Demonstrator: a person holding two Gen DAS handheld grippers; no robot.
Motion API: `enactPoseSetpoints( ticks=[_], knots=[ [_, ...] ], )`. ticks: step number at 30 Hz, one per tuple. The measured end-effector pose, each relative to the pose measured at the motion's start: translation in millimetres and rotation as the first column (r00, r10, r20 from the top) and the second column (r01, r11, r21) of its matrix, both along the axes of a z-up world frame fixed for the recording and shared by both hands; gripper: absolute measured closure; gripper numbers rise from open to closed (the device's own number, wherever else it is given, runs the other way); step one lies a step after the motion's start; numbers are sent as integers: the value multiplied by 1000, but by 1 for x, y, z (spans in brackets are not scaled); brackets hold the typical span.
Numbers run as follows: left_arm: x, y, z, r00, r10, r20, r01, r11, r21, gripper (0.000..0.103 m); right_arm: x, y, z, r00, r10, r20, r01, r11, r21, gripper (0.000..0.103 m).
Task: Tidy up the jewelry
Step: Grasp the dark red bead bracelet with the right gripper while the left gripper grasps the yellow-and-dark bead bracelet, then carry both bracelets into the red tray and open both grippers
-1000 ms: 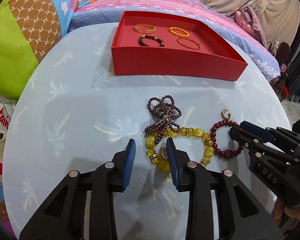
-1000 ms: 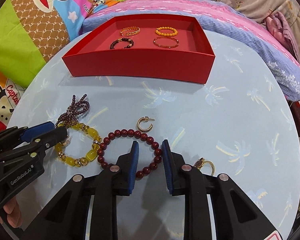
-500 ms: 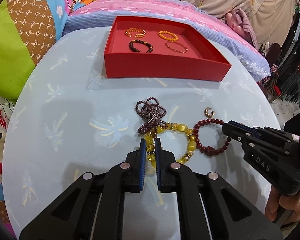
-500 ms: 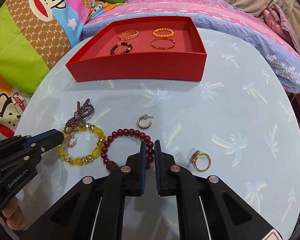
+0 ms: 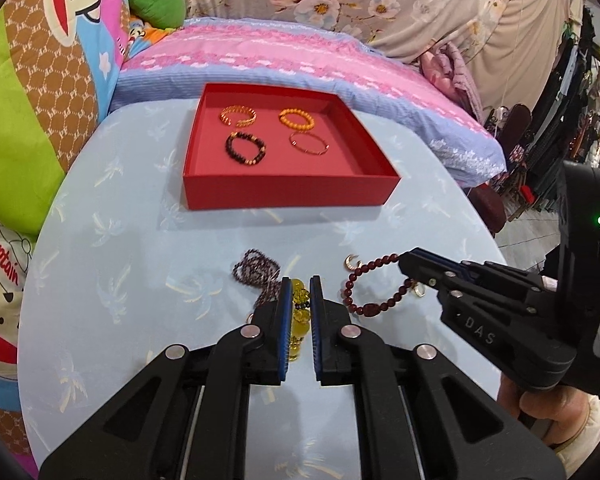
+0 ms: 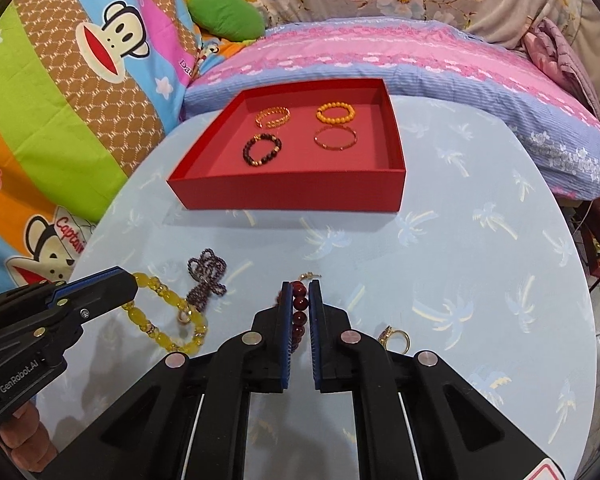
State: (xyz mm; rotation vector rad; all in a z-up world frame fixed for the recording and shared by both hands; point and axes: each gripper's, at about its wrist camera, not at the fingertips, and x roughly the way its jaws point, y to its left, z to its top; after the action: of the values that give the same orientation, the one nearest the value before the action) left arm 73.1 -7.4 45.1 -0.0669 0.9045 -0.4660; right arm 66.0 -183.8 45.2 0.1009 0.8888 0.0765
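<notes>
- 2 tongs in view, 1 per hand. Left tongs (image 5: 300,280) are clamped on the yellow bead bracelet (image 6: 168,312); it hangs from them, part off the table (image 6: 460,260).
- Right tongs (image 6: 300,284) are clamped on the dark red bead bracelet (image 5: 370,284); it hangs in a loop from the tips.
- 1 red box (image 6: 392,184) sits at the far side of the table, open on top.
- 4 bracelets lie inside the box, 2 rows of 2, not touching: gold chain bracelet (image 6: 273,116) back left, orange bead bracelet (image 6: 336,113) back right, dark bead bracelet (image 6: 262,150) front left, thin red-gold bangle (image 6: 335,138) front right.
- 1 purple bead string (image 6: 206,274) lies bunched on the table, just beside the yellow bracelet.
- 1 gold hoop earring (image 5: 352,262) lies near the red bracelet.
- 1 gold ring w/ stone (image 6: 394,336) lies on the table by the right tongs.
- 1 more small ring (image 6: 184,317) shows by the yellow beads; can't tell if it touches them.
- Table has a light blue cloth w/ palm trees.
- 1 green pillow (image 6: 226,16) and 1 pink-blue blanket (image 6: 380,56) on the bed behind.
- 2 hands show, 1 at each lower edge.
</notes>
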Motion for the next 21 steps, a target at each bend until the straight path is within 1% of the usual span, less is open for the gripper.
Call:
enactPoseSetpoints(
  ticks=[3, 9, 15, 18, 21],
  knots=[
    [4, -4, 12, 1000, -10, 23, 10, 1000, -3, 95, 1, -1, 9, 1000, 5, 16, -5, 1000, 13, 96],
    [21, -11, 41, 997, -25, 74, 27, 999, -29, 95, 13, -7, 30, 998, 0, 58, 0, 1000, 2, 96],
    [54, -22, 67, 990, -29, 137, 36, 998, -48, 95, 40, -14, 52, 994, -6, 106, 7, 1000, -9, 96],
    [76, -26, 73, 989, -24, 145, 34, 997, -65, 95, 59, -14, 61, 992, -6, 124, 7, 1000, -7, 96],
    [99, -30, 75, 990, -21, 136, 34, 995, -92, 95, 83, -13, 66, 991, -3, 132, 3, 1000, -5, 96]
  ],
)
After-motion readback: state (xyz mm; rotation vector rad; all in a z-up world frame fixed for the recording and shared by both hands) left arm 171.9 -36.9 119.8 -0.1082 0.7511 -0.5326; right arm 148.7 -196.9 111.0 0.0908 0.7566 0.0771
